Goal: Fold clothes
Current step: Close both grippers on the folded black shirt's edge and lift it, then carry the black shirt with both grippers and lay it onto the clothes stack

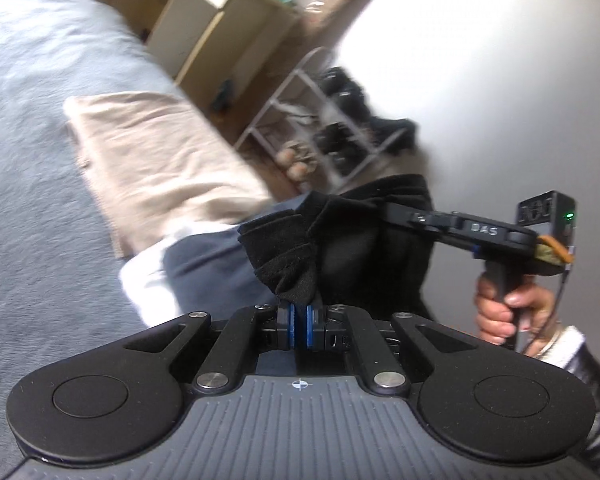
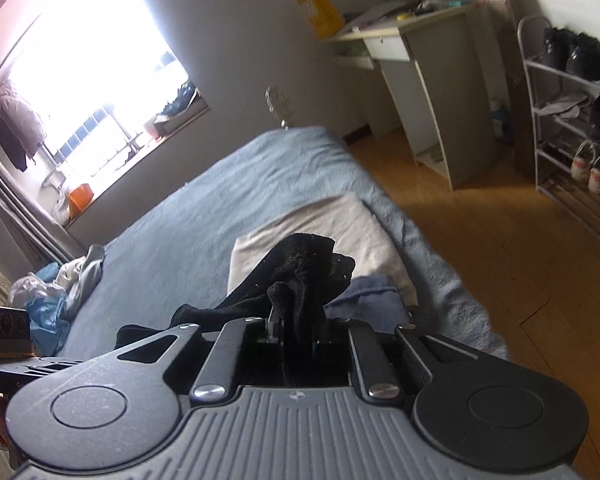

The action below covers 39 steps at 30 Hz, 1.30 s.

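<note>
Left tool (image 1: 299,322) pinched a bunched end of the black garment (image 1: 340,248) between its blue pads (image 1: 290,326), held up above the bed (image 1: 40,160). Right tool (image 2: 296,332), gripped from below by a hand (image 1: 504,312), clamped the garment's other end; "DAS" was printed on its arm. Beige folded cloth (image 2: 320,232) lay on the bed beyond the garment

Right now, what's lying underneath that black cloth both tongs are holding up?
Below the black cloth lie a folded beige garment and a dark blue one on the blue bedspread. The cloth covers part of both, so whatever lies directly beneath stays hidden.
</note>
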{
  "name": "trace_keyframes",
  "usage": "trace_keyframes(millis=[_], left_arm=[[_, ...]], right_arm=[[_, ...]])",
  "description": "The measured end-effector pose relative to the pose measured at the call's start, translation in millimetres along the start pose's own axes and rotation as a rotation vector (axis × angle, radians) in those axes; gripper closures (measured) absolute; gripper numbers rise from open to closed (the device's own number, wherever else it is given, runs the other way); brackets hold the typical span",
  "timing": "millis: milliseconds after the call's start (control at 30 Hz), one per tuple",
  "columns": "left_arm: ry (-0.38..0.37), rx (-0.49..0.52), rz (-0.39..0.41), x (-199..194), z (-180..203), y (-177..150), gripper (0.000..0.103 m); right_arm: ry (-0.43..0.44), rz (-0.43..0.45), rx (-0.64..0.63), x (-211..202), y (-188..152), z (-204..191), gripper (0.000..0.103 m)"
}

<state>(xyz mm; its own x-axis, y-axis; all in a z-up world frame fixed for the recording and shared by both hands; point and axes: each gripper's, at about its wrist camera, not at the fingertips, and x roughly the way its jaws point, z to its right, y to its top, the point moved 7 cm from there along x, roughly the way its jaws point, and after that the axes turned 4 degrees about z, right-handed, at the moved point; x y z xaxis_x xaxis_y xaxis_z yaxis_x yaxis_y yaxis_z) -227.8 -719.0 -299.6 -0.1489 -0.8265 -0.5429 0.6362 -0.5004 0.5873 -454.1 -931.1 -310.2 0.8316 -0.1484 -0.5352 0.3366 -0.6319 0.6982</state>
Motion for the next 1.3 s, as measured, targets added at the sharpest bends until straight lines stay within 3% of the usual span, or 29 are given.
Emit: trace_keyframes(millis=[233,400,533,600,800,933,1033,1100,1200,1300], left_arm=[[0.082,0.107,0.04,6.7,-6.2,-4.8,0.1],[0.046,0.059,0.043,-2.2,1.1,-0.7,0.1],[-0.03,0.032,0.072,-22.6,20.5,11.8,0.1],[-0.024,0.019,0.065,-19.6,17.2,16.6,0.1],[0.019,-0.093,0.01,-2.0,-14.3,18.4,0.1],[0.025,-0.066,-0.003,9.5,-27.7,11.5,0.099],[0.059,-0.056,-0.031,22.7,-46.1,3.1,0.09],[0.067,-0.095,-0.027,21.6,-55.8,2.0,0.073],[0.085,-0.139,0.008,13.8,-66.5,7.8,0.064],[0.093,-0.183,0.028,4.8,-74.3,13.3,0.063]], right_arm=[[0.036,-0.017,0.0,19.7,-9.7,10.7,0.091],[0.055,-0.02,0.02,12.6,-8.2,12.6,0.091],[0.12,0.036,0.041,-22.3,15.2,0.6,0.091],[0.139,0.032,0.057,-23.6,24.9,-0.8,0.091],[0.114,-0.059,0.106,21.4,19.4,12.7,0.09],[0.092,-0.065,0.115,36.7,10.5,20.9,0.089],[0.063,-0.054,0.122,45.8,4.1,29.6,0.077],[0.044,-0.001,0.179,32.4,3.5,40.5,0.057],[0.017,0.081,0.267,10.6,2.6,57.5,0.051],[-0.011,0.165,0.355,-11.7,1.6,75.1,0.044]])
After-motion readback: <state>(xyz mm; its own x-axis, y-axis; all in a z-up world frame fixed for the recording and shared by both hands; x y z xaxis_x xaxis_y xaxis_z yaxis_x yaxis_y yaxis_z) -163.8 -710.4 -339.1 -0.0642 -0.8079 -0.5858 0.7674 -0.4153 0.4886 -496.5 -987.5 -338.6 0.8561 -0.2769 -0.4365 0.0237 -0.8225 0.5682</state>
